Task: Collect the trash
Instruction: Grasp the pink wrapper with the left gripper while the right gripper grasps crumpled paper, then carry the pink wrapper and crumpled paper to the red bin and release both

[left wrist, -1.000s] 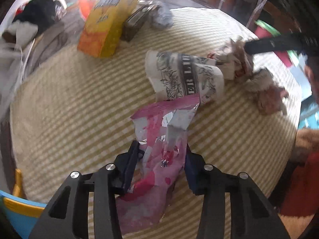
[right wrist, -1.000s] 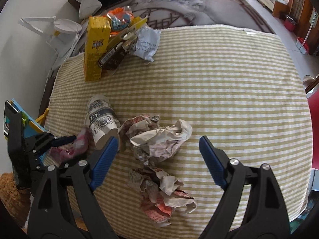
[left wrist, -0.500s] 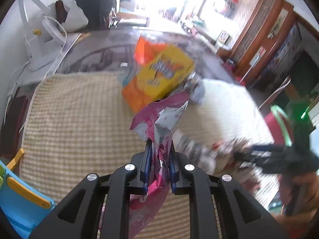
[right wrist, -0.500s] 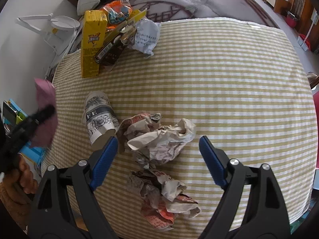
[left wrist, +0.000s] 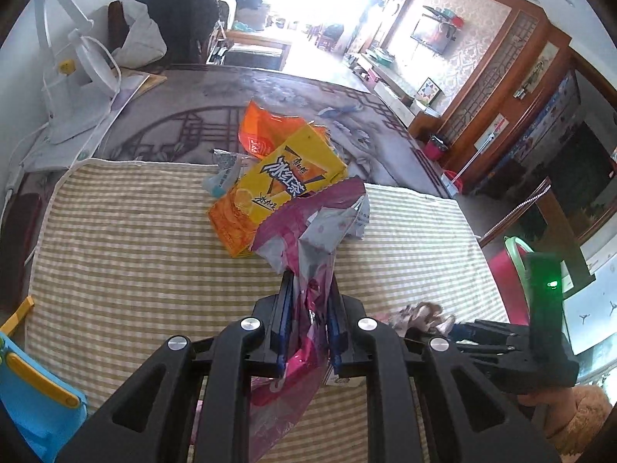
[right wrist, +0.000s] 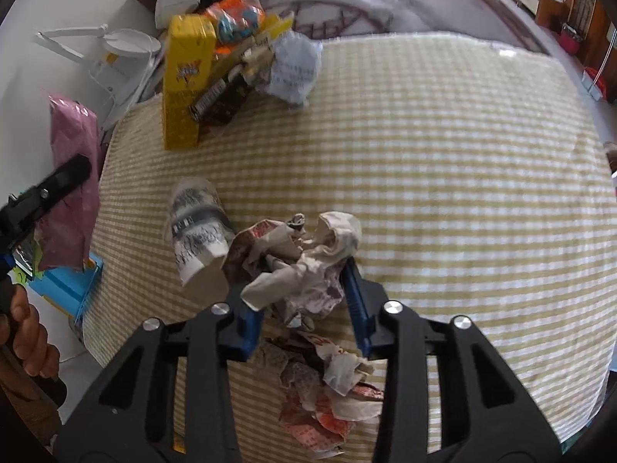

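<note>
My left gripper is shut on a pink and silver wrapper and holds it up above the striped cloth. The wrapper also shows in the right wrist view, at the far left. My right gripper has closed around a crumpled paper ball on the cloth, its blue pads touching both sides. A second crumpled paper lies below it. A printed paper cup lies on its side just left of the ball.
A yellow drink carton, snack bags and a pale crumpled bag sit at the cloth's far edge. A blue plastic box stands by the left edge. A white fan stands beyond the cloth.
My left gripper shut on the pink wrapper and lifted it off the cloth. My right gripper moved down and narrowed from wide open onto the crumpled paper ball.
</note>
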The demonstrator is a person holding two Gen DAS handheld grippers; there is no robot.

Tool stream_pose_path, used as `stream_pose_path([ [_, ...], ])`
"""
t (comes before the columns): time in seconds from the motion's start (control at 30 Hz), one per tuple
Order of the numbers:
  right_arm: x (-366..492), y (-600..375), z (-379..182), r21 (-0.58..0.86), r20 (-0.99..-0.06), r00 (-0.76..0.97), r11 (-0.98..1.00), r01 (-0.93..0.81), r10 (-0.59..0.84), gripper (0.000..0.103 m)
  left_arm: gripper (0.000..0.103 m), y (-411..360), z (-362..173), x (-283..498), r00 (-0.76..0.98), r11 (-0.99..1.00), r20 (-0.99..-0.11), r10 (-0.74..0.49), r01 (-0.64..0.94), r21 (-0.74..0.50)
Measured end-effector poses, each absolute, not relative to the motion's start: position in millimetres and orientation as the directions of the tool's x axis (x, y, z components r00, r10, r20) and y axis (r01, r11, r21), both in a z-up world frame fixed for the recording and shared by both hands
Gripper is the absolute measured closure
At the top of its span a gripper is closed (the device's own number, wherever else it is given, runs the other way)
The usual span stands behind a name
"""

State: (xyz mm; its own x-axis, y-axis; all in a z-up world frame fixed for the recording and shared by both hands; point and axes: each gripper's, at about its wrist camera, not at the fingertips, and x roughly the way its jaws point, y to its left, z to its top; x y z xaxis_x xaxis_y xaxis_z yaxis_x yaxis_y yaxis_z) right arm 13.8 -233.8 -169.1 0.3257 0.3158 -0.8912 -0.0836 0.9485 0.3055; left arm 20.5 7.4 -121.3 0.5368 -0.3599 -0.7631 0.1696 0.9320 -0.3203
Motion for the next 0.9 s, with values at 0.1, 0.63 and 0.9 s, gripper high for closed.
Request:
stream_pose_path([
  [0.1, 14, -234, -152, 0.280, -0.875, 0.381, 0.954, -0.103, 0.298, 0.068, 0.090, 6, -121, 22, 0.536, 0.932, -0.764, -0.359, 0.174, -0.316],
  [0.63, 11, -255, -66, 0.187, -0.742, 0.638, 0.977, -0.098, 0.206, 0.067, 0.089, -12, -97, 21, 0.579, 0.952, -0.755, -0.306, 0.200, -0.233],
  [0.9, 1, -268, -62, 0.178, -0.741, 0.650, 0.983, -0.053, 0.170, 0.067, 0.088, -18, -92, 24, 0.587, 0.948, -0.745, -0.319, 0.217, -0.235],
])
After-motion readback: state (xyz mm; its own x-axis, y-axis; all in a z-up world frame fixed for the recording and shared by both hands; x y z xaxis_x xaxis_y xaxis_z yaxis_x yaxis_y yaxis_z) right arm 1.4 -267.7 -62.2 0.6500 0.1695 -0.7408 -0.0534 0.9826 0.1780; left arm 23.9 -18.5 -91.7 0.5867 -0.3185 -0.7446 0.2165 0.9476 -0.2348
